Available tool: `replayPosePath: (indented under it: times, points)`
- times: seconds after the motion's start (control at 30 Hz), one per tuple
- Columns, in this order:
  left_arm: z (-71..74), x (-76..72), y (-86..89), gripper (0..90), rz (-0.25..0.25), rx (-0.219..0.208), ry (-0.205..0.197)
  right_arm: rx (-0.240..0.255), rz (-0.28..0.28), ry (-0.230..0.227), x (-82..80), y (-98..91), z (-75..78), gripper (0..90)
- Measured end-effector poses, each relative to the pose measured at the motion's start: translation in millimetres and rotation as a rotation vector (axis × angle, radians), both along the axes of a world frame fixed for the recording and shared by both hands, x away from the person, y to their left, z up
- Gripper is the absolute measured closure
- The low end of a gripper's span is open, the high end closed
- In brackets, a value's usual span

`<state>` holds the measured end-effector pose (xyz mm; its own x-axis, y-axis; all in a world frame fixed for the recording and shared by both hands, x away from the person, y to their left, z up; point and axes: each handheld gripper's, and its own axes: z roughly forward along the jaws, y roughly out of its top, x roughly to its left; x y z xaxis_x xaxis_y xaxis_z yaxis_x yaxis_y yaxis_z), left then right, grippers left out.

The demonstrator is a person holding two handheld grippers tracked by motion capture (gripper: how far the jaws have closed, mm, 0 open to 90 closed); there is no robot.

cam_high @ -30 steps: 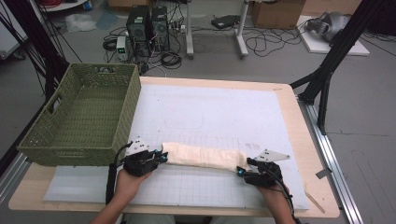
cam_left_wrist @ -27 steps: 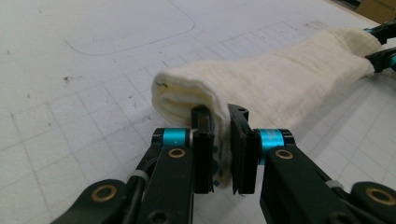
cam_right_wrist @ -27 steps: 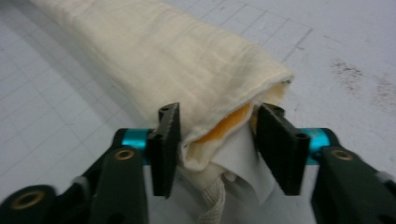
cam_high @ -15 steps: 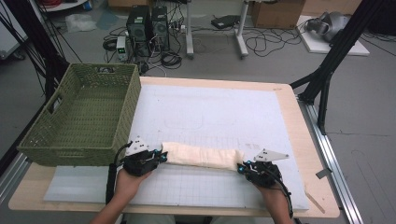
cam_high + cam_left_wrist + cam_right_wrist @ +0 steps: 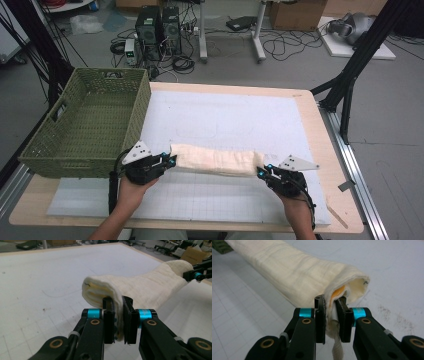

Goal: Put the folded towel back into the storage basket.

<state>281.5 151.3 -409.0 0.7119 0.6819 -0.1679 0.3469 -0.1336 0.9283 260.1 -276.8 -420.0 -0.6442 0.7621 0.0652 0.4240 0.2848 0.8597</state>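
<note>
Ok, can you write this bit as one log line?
left gripper: shut on towel | right gripper: jaws just closed, shut on towel's other end | towel: folded long, on mat | basket: left of it

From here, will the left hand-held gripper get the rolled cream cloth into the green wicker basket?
Probably yes: the left hand-held gripper grips the cloth beside the open-topped basket, nothing between them.

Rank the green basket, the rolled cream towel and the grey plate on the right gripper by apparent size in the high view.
1. Green basket, largest.
2. Rolled cream towel, long but narrow.
3. Grey plate, smallest.
</note>
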Motion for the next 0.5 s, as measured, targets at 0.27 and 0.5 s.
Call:
replayPosePath:
  times: [0.27, 0.5]
  points:
    - [21.6, -0.8, 14.8, 81.2, -0.004, -0.046, -0.044, 0.061, 0.032, -0.085, 2.9, 1.9, 21.2, 79.9]
    - [39.0, -4.3, 31.0, 81.2, 0.023, -0.056, -0.077, 0.078, 0.067, -0.132, 20.8, 15.3, 39.6, 80.1]
